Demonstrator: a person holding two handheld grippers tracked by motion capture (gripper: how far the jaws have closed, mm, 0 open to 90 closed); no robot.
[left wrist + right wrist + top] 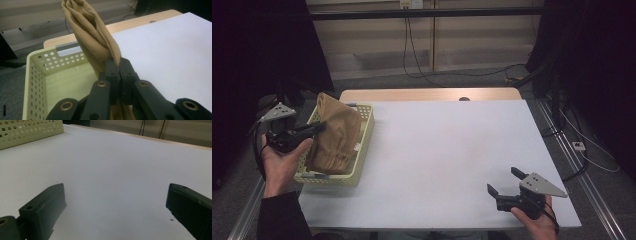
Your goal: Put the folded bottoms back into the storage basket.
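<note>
Table: your largest item, a white top over a wooden board whose bare far edge carries a small dark hole. The wide middle stretch lies between your two hands, with nothing on it to block either.

Basket: pale yellow-green plastic with perforated walls, set at the table's left edge, long side running away from you. A slot handle shows in its far wall in the left gripper view. One corner of it appears at the upper left of the right gripper view.

Cloth: tan, bunched and folded, standing up out of the basket and leaning toward its far end. Its lower part rests inside the basket; its upper folds rise above the rim.

Left gripper: in your left hand beside the basket, reaching in over its near-left wall. Its jaws are clamped together on a fold of the cloth.

Right gripper: in your right hand at the table's near right corner, well apart from the basket. Its jaws stand wide apart over bare white table, holding nothing.
</note>
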